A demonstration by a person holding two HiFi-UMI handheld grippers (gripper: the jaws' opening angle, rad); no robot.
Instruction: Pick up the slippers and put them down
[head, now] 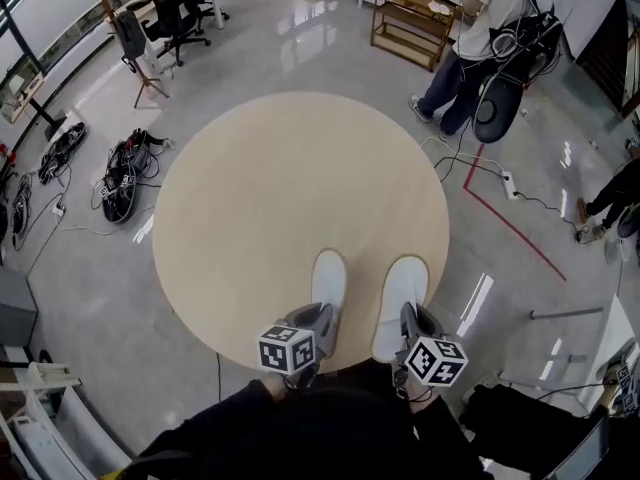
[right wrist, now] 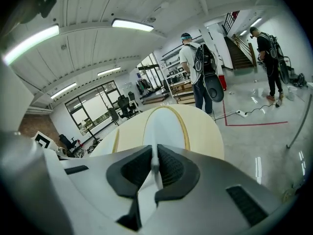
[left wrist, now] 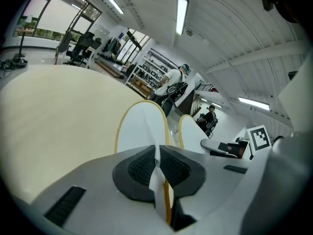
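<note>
On the grey glossy floor at the far left stands a black office chair, and nearer, left of the table, lie bundles of black cables. The round table with a pale beige wooden top fills the middle of the scene.

Over its near edge, the left gripper, grey-bodied with a cube of square markers, has its jaws closed narrow on the heel end of a flat white slipper with a thin yellow rim. The left gripper view shows the thin edge pinched between the dark ribbed pads. This left slipper points its toe toward the far side of the table.

Just beside it to the right lies a second flat white slipper, parallel and apart from the first. The right gripper clamps this right slipper's heel end the same way, jaws almost together on the thin material.

Whether the slippers rest on the tabletop or hang just above it cannot be told.

Right of the table a red tape line runs across the floor, and at the far right stands a person in a white shirt and dark trousers.
</note>
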